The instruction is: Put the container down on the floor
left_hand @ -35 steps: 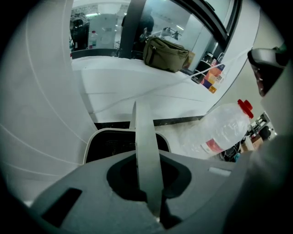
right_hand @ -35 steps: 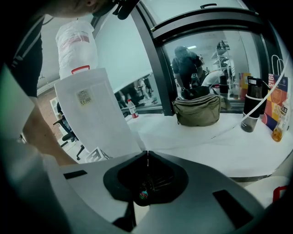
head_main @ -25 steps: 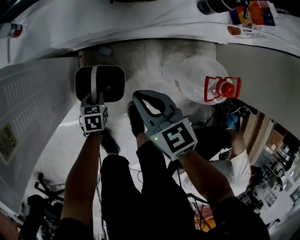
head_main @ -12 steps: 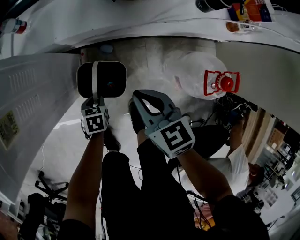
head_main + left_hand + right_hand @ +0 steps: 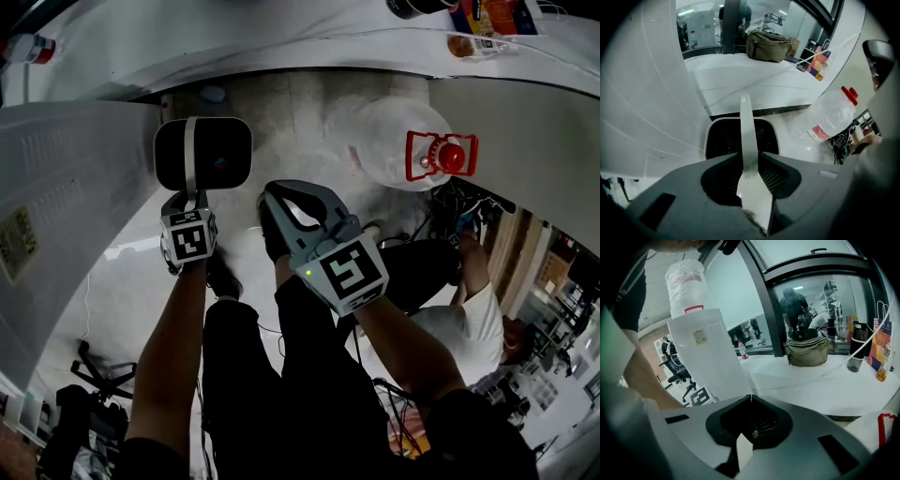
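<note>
The container (image 5: 202, 155) is a black bin with a white rim and a white strap handle (image 5: 746, 131); in the head view it stands on the pale floor below me. My left gripper (image 5: 192, 204) is right above it. In the left gripper view the handle runs up between the jaws of the left gripper (image 5: 750, 161), which are opening and do not visibly press on it. The right gripper (image 5: 281, 195) hangs just right of the bin. In its own view the right gripper (image 5: 751, 397) is shut, its tips meeting with nothing between them.
A large clear water bottle (image 5: 398, 145) with a red cap lies on the floor to the right, also seen as the water bottle (image 5: 832, 115). A white appliance (image 5: 56, 216) stands at left. A white counter edge (image 5: 281, 56) runs along the top, and cables (image 5: 450, 202) lie at right.
The bin and left gripper sit slightly higher in the head view than before. The right gripper stays beside them, still shut.
</note>
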